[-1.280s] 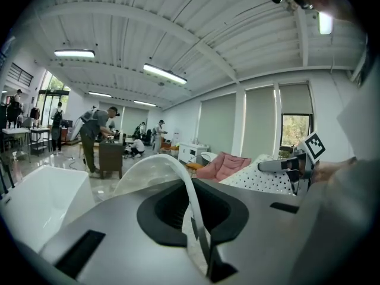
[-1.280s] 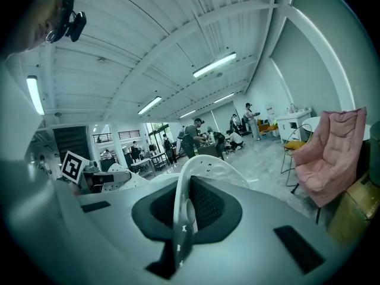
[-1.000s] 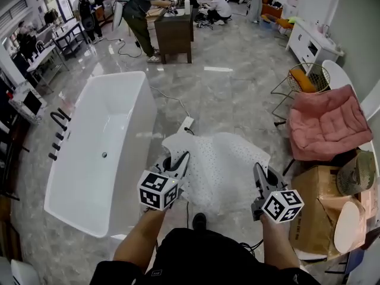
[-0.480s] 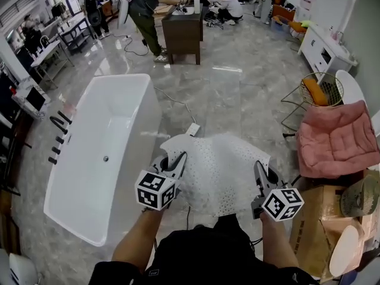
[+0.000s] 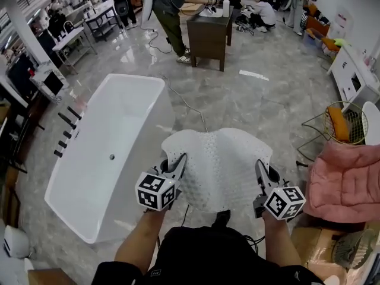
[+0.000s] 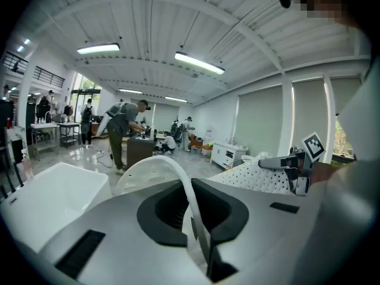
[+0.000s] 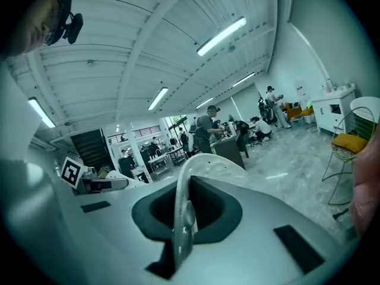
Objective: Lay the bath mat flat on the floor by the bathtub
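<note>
A white, dotted bath mat (image 5: 218, 165) hangs spread between my two grippers, above the marble floor just right of the white bathtub (image 5: 113, 153). My left gripper (image 5: 177, 166) is shut on the mat's left edge; that edge (image 6: 185, 189) runs pinched between its jaws in the left gripper view. At the mat's right edge my right gripper (image 5: 261, 172) is shut too, and the right gripper view has the mat (image 7: 185, 195) clamped in its jaws. Across the mat, each gripper view catches the other gripper.
A pink cushioned chair (image 5: 350, 180) stands at the right, with a wire basket chair (image 5: 335, 123) behind it. A dark cabinet (image 5: 209, 37) and several people are at the far end. A cable (image 5: 189, 103) lies on the floor past the tub.
The whole scene has shifted: the tub and pink chair slid rightward in view as both grippers carried the mat sideways. The cardboard box at the right has left the view. Both grips unchanged.
</note>
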Tool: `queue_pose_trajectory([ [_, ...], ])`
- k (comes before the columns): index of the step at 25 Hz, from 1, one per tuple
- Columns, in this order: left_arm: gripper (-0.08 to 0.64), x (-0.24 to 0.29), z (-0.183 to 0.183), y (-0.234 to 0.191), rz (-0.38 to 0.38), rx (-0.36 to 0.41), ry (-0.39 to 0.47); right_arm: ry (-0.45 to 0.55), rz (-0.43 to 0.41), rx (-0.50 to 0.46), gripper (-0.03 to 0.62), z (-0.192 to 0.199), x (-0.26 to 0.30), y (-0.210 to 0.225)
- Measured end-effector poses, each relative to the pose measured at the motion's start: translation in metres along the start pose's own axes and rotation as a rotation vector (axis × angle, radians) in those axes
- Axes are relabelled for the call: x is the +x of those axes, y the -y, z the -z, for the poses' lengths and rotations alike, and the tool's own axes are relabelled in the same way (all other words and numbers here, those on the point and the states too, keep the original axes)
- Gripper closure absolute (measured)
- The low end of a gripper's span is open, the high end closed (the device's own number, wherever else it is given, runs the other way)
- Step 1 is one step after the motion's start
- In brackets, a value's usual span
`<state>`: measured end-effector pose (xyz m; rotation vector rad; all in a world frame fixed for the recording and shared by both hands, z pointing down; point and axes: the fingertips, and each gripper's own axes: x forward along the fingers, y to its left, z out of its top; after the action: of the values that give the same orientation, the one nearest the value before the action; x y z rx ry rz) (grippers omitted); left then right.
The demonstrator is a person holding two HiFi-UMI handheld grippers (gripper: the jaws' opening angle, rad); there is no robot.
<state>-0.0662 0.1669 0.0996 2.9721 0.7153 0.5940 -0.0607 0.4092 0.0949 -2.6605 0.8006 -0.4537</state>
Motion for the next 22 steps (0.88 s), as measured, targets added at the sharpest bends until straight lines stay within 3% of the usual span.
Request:
queue_pose_trajectory([
  [5,0.538,0.041,-0.018,-0.012,-0.072,-0.055,0.019,-0.028,-0.092,0.009,0.571,-0.028,0.056,0.028],
  [11,0.538,0.051,-0.025,-0.066,-0.151,-0.098,0.025,-0.098,-0.187,-0.023,0.571,-0.034,0.127,0.009],
  [17,0.538,0.04,-0.04,-0.136,-0.272,-0.082,0.059,-0.167,-0.306,-0.088,0.571,-0.033,0.204,-0.035],
  [22,0.538,0.011,-0.035,-0.184,-0.351,-0.142,0.094,-0.189,-0.389,-0.134,0.571,-0.037,0.262,-0.077],
])
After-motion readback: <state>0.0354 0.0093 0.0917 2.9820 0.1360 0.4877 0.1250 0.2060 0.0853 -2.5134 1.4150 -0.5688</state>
